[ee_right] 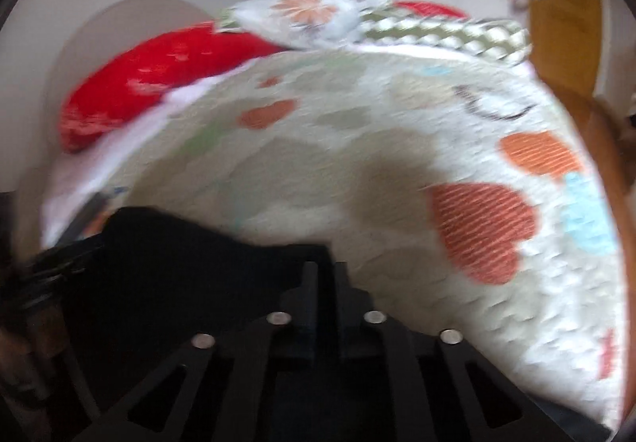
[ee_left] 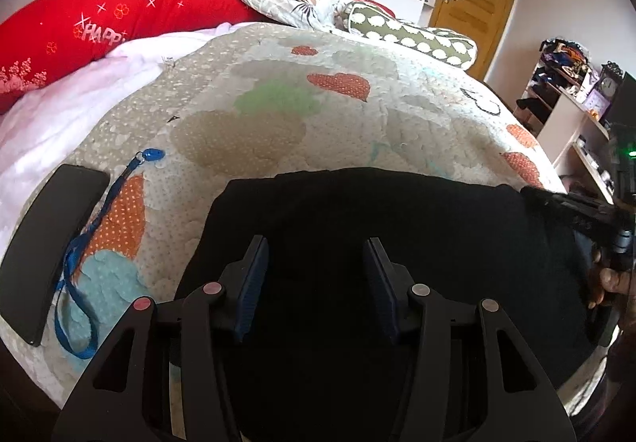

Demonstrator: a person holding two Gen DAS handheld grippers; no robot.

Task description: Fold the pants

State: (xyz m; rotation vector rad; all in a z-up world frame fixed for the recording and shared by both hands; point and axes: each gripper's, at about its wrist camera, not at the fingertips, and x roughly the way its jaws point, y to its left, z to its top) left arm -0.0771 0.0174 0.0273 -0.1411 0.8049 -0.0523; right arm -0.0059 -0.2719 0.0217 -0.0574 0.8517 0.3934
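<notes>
1. Here, black pants (ee_left: 377, 227) lie in a dark heap at the near edge of a quilt (ee_left: 278, 116) patterned with orange hearts.
2. The left gripper (ee_left: 316, 275) hovers over the pants, its jaws spread wide and holding nothing.
3. The right gripper (ee_right: 326, 283), in a blurred view, has its jaws pressed together at the pants' edge; whether cloth is pinched between them cannot be told.
4. Left of the pants, a black phone (ee_left: 51, 243) and a blue lanyard (ee_left: 79, 243) rest on the quilt.
5. Beyond the quilt lies a red pillow (ee_left: 119, 20).
</notes>
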